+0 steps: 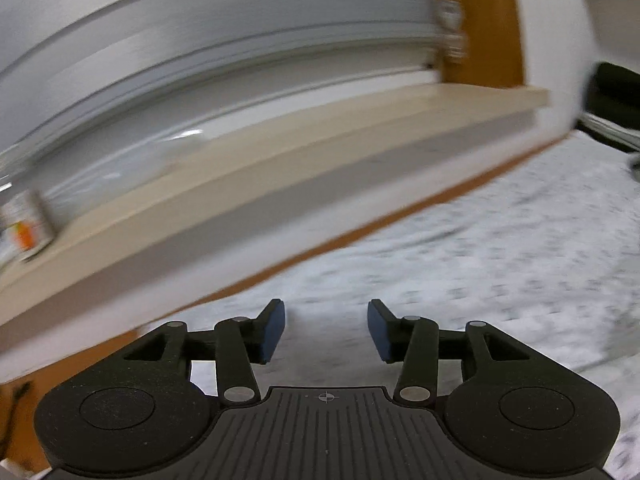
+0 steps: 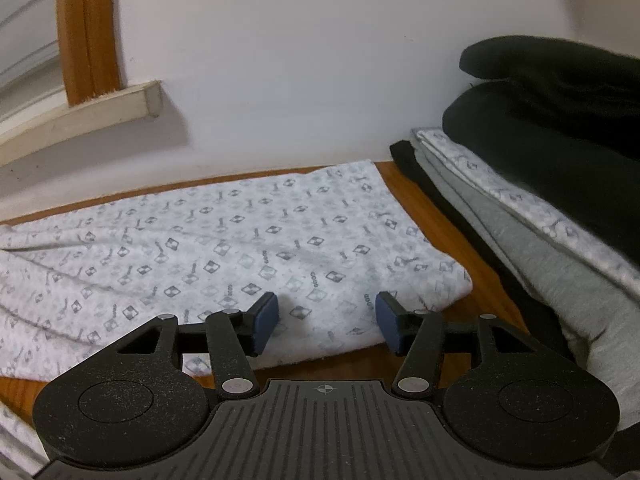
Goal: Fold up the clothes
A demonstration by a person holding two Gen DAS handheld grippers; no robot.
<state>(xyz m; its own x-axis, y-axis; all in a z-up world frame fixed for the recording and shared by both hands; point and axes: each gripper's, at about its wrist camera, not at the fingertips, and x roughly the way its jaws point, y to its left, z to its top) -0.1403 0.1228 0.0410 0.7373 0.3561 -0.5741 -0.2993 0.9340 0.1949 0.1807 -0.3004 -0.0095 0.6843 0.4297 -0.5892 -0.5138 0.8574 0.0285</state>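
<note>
where it lies flat on the wooden tabletop (image 2: 476, 216), a white garment (image 2: 224, 248) with grey diamond print is seen, lightly creased; both tools (image 1: 327, 330) (image 2: 326, 324) stand apart, empty, above it.

Black ribbed tongs (image 2: 327, 322), blue pads (image 2: 267, 322), silver pivot screws

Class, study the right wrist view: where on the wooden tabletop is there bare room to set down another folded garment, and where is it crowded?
Bare wooden tabletop shows only as a narrow strip between the patterned white garment and the stack of folded clothes, plus a sliver along the garment's near edge. The stack crowds the right; the garment covers the middle and left.
</note>
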